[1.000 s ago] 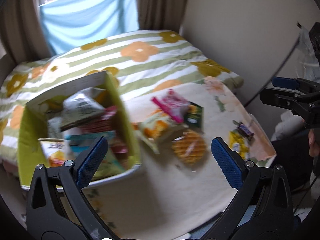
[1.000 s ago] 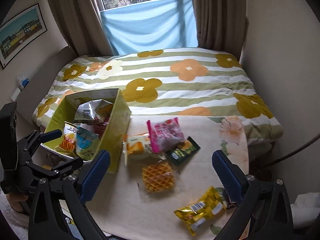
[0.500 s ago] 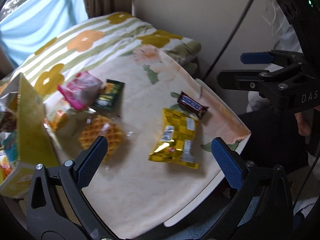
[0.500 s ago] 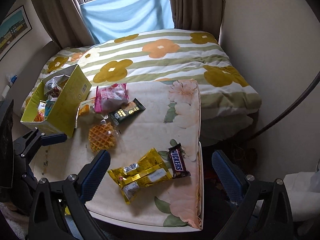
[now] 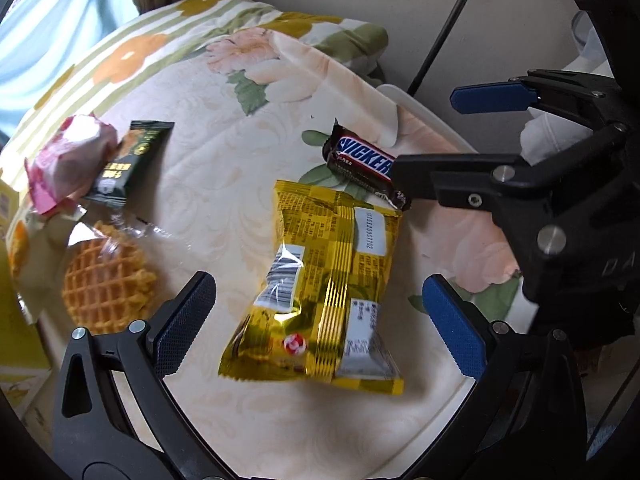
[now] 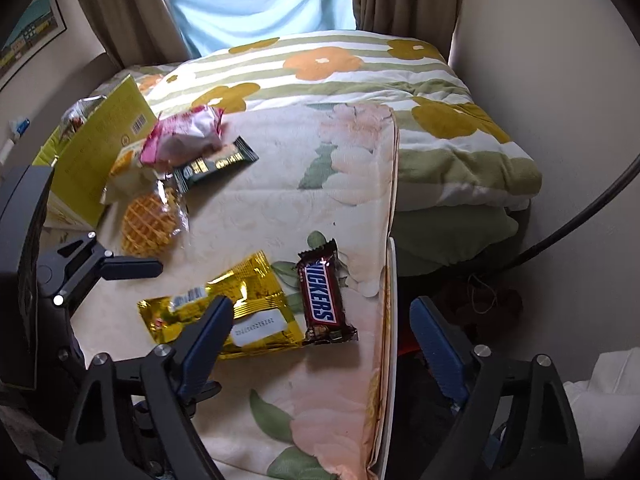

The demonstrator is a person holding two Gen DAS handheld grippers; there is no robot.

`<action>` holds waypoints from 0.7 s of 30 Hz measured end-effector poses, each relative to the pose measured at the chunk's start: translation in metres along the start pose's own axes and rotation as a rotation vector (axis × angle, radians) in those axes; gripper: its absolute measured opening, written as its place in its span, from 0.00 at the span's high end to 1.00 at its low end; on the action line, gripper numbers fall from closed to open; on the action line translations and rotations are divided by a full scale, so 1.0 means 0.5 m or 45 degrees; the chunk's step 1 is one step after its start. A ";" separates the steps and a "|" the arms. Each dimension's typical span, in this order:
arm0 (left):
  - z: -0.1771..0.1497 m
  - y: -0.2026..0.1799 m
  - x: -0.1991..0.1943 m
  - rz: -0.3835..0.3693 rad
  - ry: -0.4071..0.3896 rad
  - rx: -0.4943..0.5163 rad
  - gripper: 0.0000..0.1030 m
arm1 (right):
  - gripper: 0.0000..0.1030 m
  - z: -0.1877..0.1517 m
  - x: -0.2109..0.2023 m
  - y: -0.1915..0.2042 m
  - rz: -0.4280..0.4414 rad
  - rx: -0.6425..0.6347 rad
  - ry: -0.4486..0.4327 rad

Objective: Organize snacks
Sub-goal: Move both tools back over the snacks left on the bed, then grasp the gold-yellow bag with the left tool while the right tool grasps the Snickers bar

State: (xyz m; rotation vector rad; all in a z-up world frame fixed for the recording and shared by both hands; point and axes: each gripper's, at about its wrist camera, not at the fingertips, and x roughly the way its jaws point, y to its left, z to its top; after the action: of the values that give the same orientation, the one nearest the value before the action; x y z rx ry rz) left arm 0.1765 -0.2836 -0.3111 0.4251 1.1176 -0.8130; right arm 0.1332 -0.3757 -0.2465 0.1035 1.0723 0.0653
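Note:
A gold foil snack bag (image 5: 328, 284) lies on the floral cloth, between the open fingers of my left gripper (image 5: 316, 328), which is empty. A Snickers bar (image 5: 366, 166) lies just beyond it. My right gripper (image 6: 320, 344) is open and empty, low over the Snickers bar (image 6: 322, 296) and the gold bag (image 6: 232, 310). A waffle in clear wrap (image 5: 106, 280), a dark green packet (image 5: 132, 162) and a pink bag (image 5: 68, 164) lie further left. The yellow-green box (image 6: 92, 152) with snacks in it stands at the left.
The cloth-covered table's right edge (image 6: 390, 320) drops to the floor beside a wall. A bed with a flowered quilt (image 6: 328, 64) lies behind. A black cable (image 6: 580, 216) hangs at the right. My right gripper shows in the left wrist view (image 5: 460, 140).
Both grippers have come down and closer to the gold bag and the Snickers bar. The left view has swung from the box to these snacks. Both stay open.

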 end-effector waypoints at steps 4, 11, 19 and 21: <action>0.003 0.001 0.028 0.022 -0.001 0.026 0.11 | 0.27 -0.008 0.026 0.008 -0.034 -0.069 -0.009; 0.003 -0.006 0.047 0.034 0.005 0.063 0.37 | 0.37 -0.005 0.048 0.023 -0.038 -0.136 -0.011; -0.005 0.008 0.032 0.060 0.006 0.042 0.44 | 0.46 -0.002 0.071 0.021 -0.030 -0.146 0.016; -0.008 0.014 0.026 0.065 0.006 0.027 0.44 | 0.48 -0.001 0.076 0.022 -0.028 -0.151 0.020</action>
State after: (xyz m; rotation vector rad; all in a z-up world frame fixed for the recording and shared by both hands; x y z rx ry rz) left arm 0.1820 -0.2812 -0.3253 0.4715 1.0994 -0.7799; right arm 0.1506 -0.3610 -0.2786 -0.0161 1.0829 0.1096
